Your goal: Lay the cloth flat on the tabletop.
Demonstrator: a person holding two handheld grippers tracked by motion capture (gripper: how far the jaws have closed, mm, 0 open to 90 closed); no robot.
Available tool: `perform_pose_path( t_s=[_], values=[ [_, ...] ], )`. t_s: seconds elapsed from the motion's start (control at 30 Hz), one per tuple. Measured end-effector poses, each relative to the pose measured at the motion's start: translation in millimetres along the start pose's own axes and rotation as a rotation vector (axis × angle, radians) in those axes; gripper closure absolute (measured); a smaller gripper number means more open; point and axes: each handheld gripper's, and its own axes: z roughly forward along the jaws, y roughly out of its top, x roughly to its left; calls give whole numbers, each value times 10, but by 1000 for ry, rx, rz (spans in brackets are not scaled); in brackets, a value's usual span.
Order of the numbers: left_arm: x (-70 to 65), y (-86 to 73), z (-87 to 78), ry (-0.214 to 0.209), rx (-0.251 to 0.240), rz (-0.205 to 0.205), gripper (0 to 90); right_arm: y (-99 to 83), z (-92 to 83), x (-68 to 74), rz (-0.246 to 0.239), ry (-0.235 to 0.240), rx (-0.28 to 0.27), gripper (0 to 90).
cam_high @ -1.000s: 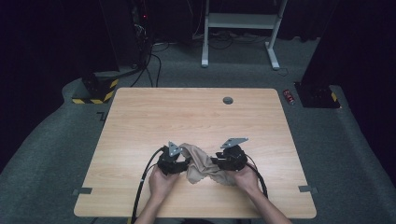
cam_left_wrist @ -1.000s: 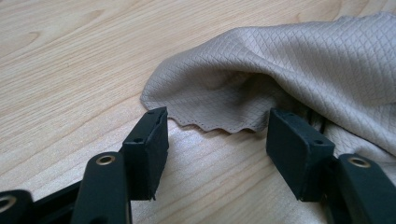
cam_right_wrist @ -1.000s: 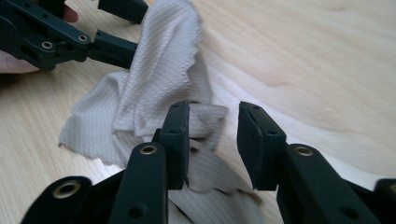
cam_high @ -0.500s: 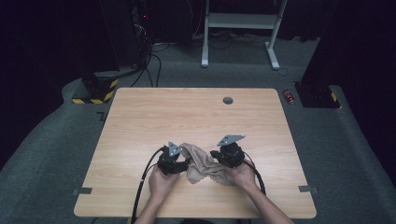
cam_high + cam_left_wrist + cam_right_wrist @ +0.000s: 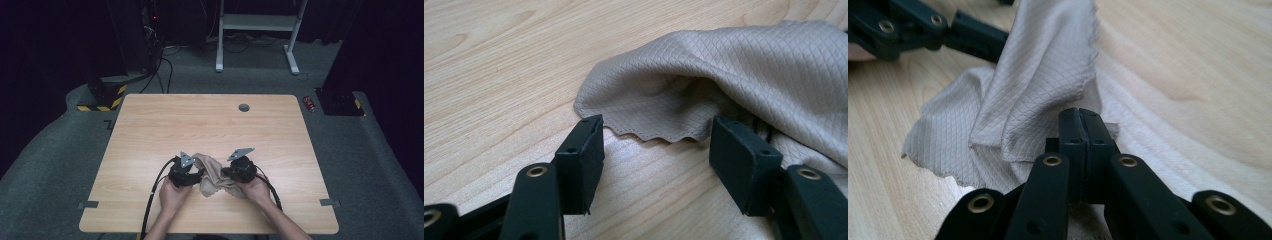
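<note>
A beige quilted cloth (image 5: 212, 176) lies crumpled on the wooden table (image 5: 200, 120) near its front edge, between the two grippers. My left gripper (image 5: 199, 176) rests at the cloth's left side. In the left gripper view it (image 5: 656, 160) stands open, with the cloth's scalloped hem (image 5: 654, 132) just ahead of the jaws and not touched by the pads. My right gripper (image 5: 225, 177) is at the cloth's right side. Its jaws (image 5: 1080, 120) are shut on a fold of the cloth (image 5: 1038, 75), which stands up from the tips. The left gripper's black fingers (image 5: 973, 37) show beyond.
A round grommet hole (image 5: 244, 107) sits near the table's far edge. The left gripper's black cable (image 5: 155, 197) runs off the front edge. On the floor are a white desk frame (image 5: 255, 30), a yellow-black striped base (image 5: 102, 97) and a small red object (image 5: 310, 103).
The right gripper has shifted slightly left onto the cloth and its grey top plate has tilted. The left gripper and hand have stayed put.
</note>
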Motion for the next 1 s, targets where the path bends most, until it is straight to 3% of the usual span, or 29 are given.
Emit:
perform_pose_path(
  t_s=[0.27, 0.43, 0.47, 0.5, 0.53, 0.57, 0.67, 0.73, 0.77, 0.9, 1.0],
  values=[
    [-1, 0, 1, 0, -1, -1, 391, 75, -256, -97, 19, -55, -79, 900],
    [0, 0, 1, 2, -1, -2, 390, 133, -350, -226, 40, -128, -110, 900],
    [-1, 0, 0, 2, 0, -5, 390, 133, -350, -226, 40, -128, -110, 900],
    [2, 0, -1, 3, 1, -4, 392, 131, -331, -281, 29, -188, -97, 900],
    [2, 0, -1, 3, 1, -4, 397, 131, -331, -281, 29, -188, -97, 900],
    [5, 0, -2, 4, 1, -6, 406, 103, -264, -375, 34, -236, -73, 899],
    [14, 1, -3, 8, -1, -11, 421, 65, -190, -465, 63, -260, -41, 897],
    [48, 0, -6, 0, -6, -15, 467, 5, -129, -567, 110, -290, -20, 881],
    [79, 7, -11, -5, -2, -25, 498, -33, -160, -619, 147, -285, -45, 839],
    [161, 48, -33, -11, 7, -58, 497, -54, -243, -630, 172, -277, -77, 779],
    [244, 180, -54, -5, -10, -90, 484, -65, -261, -668, 198, -255, -81, 700]
  ],
)
